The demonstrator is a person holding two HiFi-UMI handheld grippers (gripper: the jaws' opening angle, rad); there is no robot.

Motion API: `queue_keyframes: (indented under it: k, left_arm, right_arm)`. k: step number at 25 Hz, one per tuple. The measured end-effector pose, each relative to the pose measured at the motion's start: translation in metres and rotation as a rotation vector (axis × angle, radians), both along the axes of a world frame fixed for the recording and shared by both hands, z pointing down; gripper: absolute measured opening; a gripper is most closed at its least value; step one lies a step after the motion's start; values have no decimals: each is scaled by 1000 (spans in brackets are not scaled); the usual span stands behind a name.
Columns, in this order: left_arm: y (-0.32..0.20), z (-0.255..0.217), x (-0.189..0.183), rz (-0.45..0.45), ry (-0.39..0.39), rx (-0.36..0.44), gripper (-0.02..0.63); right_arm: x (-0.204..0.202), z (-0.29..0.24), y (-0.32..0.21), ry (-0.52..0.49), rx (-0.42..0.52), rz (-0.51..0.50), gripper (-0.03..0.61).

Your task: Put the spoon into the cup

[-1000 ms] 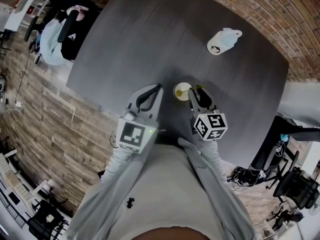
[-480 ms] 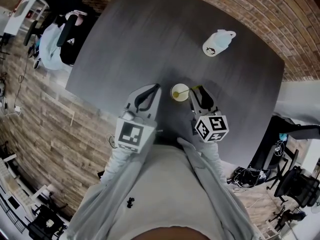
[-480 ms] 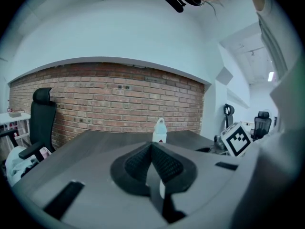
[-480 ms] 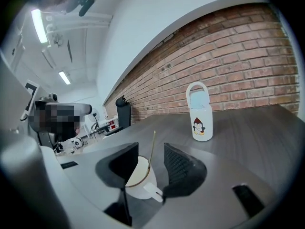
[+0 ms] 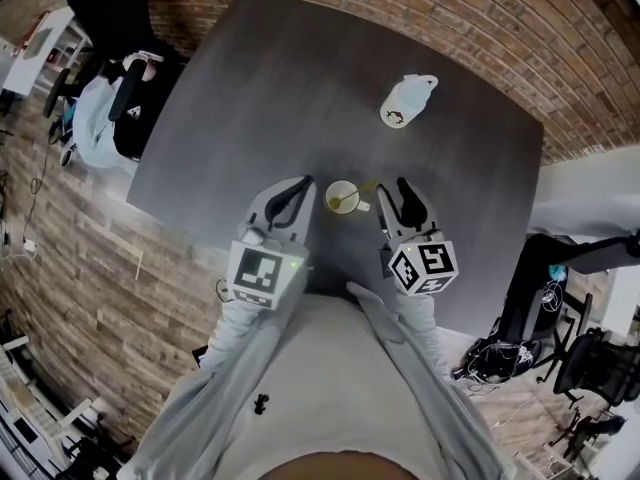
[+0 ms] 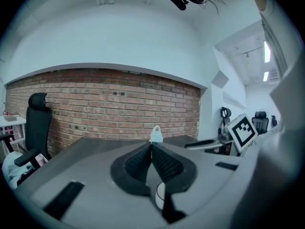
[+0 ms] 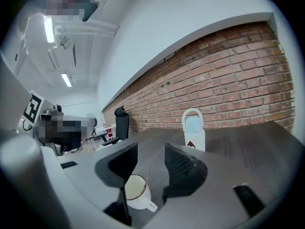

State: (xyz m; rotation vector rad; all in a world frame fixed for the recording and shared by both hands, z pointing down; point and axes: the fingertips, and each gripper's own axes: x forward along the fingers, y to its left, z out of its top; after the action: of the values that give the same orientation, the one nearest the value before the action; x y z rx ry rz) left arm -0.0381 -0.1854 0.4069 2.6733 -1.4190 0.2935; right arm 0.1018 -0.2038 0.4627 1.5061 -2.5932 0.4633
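Note:
A white cup (image 5: 341, 197) stands on the dark grey table (image 5: 250, 88) near its front edge. The spoon (image 5: 356, 192) rests inside it, with the handle leaning out to the upper right. My right gripper (image 5: 396, 200) hangs just right of the cup. Its jaws are opening, with nothing pressed between them. In the right gripper view the cup (image 7: 135, 191) and the spoon handle (image 7: 148, 172) show low in the gap, clear of my right gripper (image 7: 151, 159). My left gripper (image 5: 303, 186) is shut and empty, left of the cup. In the left gripper view, the left gripper (image 6: 151, 146) stands above the cup's rim (image 6: 160, 194).
A white bottle (image 5: 405, 101) with a loop handle stands at the far right of the table, also seen ahead as the bottle (image 7: 193, 130). A brick wall runs behind the table. An office chair (image 5: 120, 88) draped with clothing sits off the table's left corner.
The right gripper has let go of the spoon, opened and lifted back from the cup. The spoon now stands in the cup. The left gripper rose slightly.

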Motion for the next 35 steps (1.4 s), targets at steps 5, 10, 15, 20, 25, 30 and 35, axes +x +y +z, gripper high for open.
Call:
queue_keyframes:
  k: [5, 10, 15, 20, 25, 30, 35]
  left_arm:
    - [-3, -11, -1, 1, 9, 26, 20]
    - [-7, -21, 1, 13, 10, 48, 20]
    - [-9, -29, 4, 31, 4, 63, 20]
    - [-11, -35, 4, 40, -6, 74, 20]
    - [-13, -39, 8, 54, -11, 77, 20]
    - [-15, -40, 10, 67, -12, 80, 20]
    - [-16, -40, 9, 74, -15, 76, 20]
  right_arm:
    - [4, -30, 6, 0, 50, -11, 170]
    - [8, -58, 11, 7, 98, -21, 170]
    - [15, -85, 18, 41, 166, 0, 170]
    - [20, -99, 23, 72, 215, 3, 169]
    - [30, -109, 29, 93, 249, 34, 91]
    - [34, -115, 30, 87, 259, 51, 25]
    - [34, -118, 31, 83, 260, 55, 17]
